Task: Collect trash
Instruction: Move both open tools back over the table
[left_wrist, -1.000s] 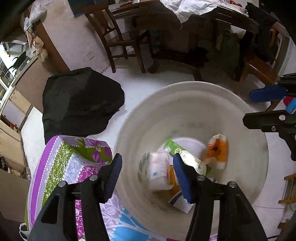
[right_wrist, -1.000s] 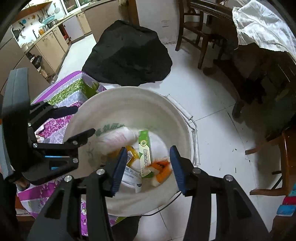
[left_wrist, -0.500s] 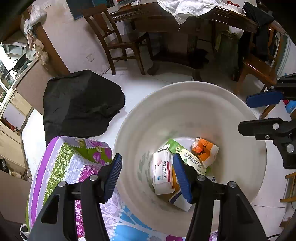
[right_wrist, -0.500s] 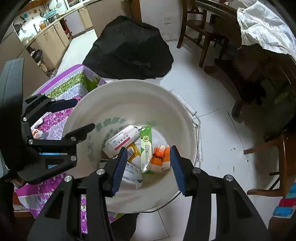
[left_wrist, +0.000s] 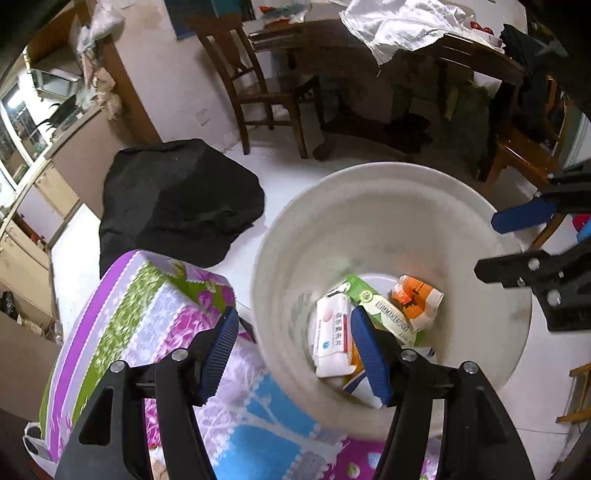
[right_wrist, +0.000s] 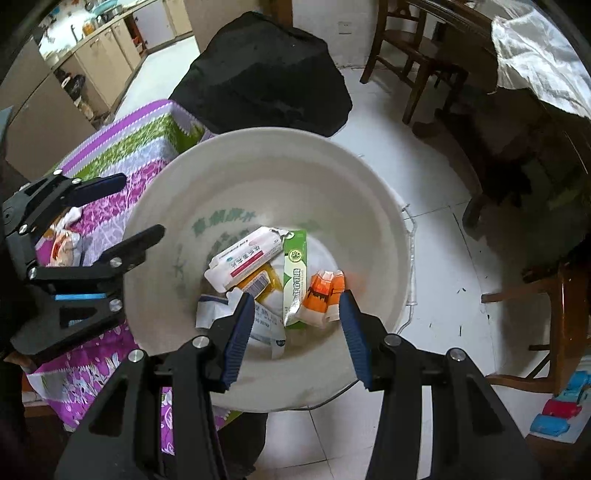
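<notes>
A white bucket (left_wrist: 369, 192) (right_wrist: 258, 147) stands on the floor beside the table. Several pieces of trash lie in its bottom: a white and pink wipes pack (left_wrist: 330, 334) (right_wrist: 245, 256), a green and white carton (left_wrist: 380, 306) (right_wrist: 294, 273) and an orange and white wrapper (left_wrist: 417, 302) (right_wrist: 321, 295). My left gripper (left_wrist: 291, 354) is open and empty over the bucket's near rim and the table edge. My right gripper (right_wrist: 297, 332) is open and empty above the bucket's near side. Each gripper shows in the other's view.
A table with a purple, green and blue floral cloth (left_wrist: 140, 317) (right_wrist: 122, 147) is beside the bucket. A small wrapper (right_wrist: 62, 245) lies on it. A black bag (left_wrist: 177, 199) (right_wrist: 266, 74) sits on the white floor behind. Wooden chairs (left_wrist: 266, 88) and a dark dining table (left_wrist: 388, 48) stand farther back.
The wipes pack and the orange wrapper fell and settled in the bucket's bottom. My left gripper drew back toward the table. Both grippers stayed open.
</notes>
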